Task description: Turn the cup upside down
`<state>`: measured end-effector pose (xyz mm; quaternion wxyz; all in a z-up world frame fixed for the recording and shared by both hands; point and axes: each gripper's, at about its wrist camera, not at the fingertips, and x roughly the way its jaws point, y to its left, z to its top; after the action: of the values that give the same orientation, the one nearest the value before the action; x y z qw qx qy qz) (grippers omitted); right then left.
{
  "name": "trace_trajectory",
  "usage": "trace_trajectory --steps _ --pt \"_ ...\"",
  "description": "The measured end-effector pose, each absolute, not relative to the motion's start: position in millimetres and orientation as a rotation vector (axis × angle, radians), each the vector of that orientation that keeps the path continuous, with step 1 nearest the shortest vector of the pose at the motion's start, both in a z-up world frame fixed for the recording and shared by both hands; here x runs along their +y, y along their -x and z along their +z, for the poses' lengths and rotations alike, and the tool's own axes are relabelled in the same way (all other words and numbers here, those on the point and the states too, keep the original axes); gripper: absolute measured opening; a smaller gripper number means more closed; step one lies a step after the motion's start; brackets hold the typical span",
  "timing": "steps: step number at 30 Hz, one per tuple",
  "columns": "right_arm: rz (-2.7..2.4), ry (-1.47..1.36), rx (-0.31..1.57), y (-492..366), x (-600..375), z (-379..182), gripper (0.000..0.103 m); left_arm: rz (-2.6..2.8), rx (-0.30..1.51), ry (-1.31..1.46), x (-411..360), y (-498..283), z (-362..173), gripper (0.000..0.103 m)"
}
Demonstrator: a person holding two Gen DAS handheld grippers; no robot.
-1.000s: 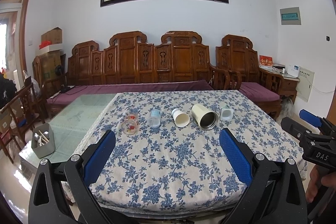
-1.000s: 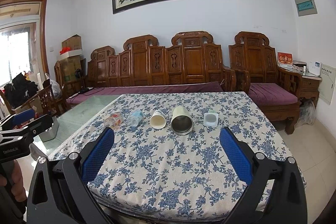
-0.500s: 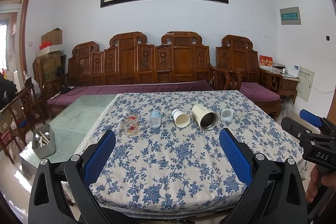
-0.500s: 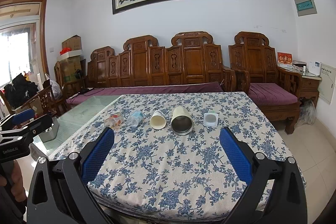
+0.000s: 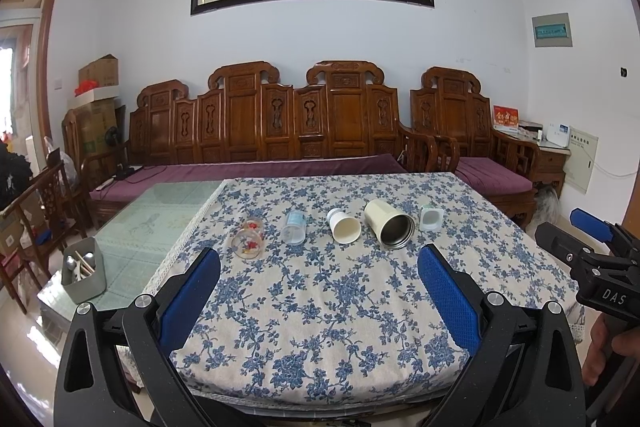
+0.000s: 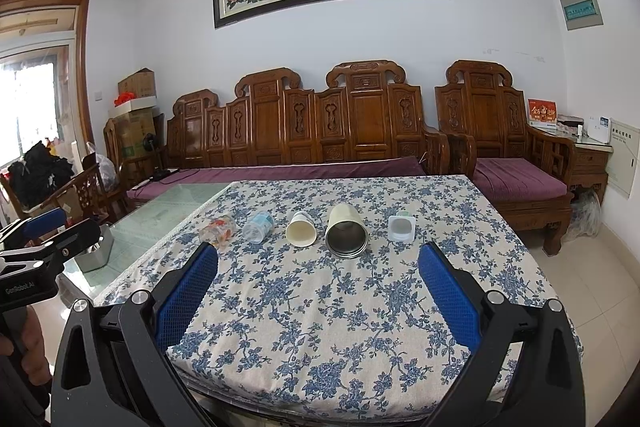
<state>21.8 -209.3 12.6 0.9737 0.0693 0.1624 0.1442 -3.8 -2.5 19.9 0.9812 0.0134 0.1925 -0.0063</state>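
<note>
Several cups lie on their sides in a row on the blue-flowered tablecloth point(image 5: 320, 299). From left: a clear glass with red print point(image 5: 249, 243), a clear plastic cup point(image 5: 293, 226), a white paper cup point(image 5: 344, 225), a large cream metal tumbler point(image 5: 390, 224) and a small white square cup point(image 5: 431, 218). The same row shows in the right wrist view: glass point(image 6: 218, 229), plastic cup point(image 6: 258, 225), paper cup point(image 6: 301, 230), tumbler point(image 6: 346, 237), square cup point(image 6: 401, 227). My left gripper point(image 5: 319, 301) and right gripper point(image 6: 318, 301) are open, empty, above the table's near edge.
A bare glass tabletop point(image 5: 152, 223) lies left of the cloth, with a grey utensil holder point(image 5: 83, 273) at its near corner. A carved wooden sofa point(image 5: 280, 131) with purple cushions stands behind the table. Wooden chairs point(image 5: 36, 211) stand at the left.
</note>
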Motion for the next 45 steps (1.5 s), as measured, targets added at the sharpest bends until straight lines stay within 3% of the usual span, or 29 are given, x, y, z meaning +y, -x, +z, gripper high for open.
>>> trace_trajectory --steps 14,35,42,44,45 --pt "0.289 -0.145 0.39 -50 -210 -8 0.1 -0.038 0.48 -0.038 -1 -34 -4 0.095" --pt "0.195 -0.157 0.517 -238 -258 -43 0.1 -0.133 0.676 -0.071 -8 -196 -89 0.095" --pt "0.215 -0.105 0.597 -320 -257 -63 0.091 -0.157 0.729 -0.094 -12 -254 -115 0.095" --pt "0.231 -0.107 0.638 -346 -255 -74 0.085 -0.161 0.739 -0.097 -12 -271 -121 0.095" --pt "0.241 -0.107 0.655 -356 -254 -78 0.075 -0.164 0.743 -0.095 -13 -278 -123 0.095"
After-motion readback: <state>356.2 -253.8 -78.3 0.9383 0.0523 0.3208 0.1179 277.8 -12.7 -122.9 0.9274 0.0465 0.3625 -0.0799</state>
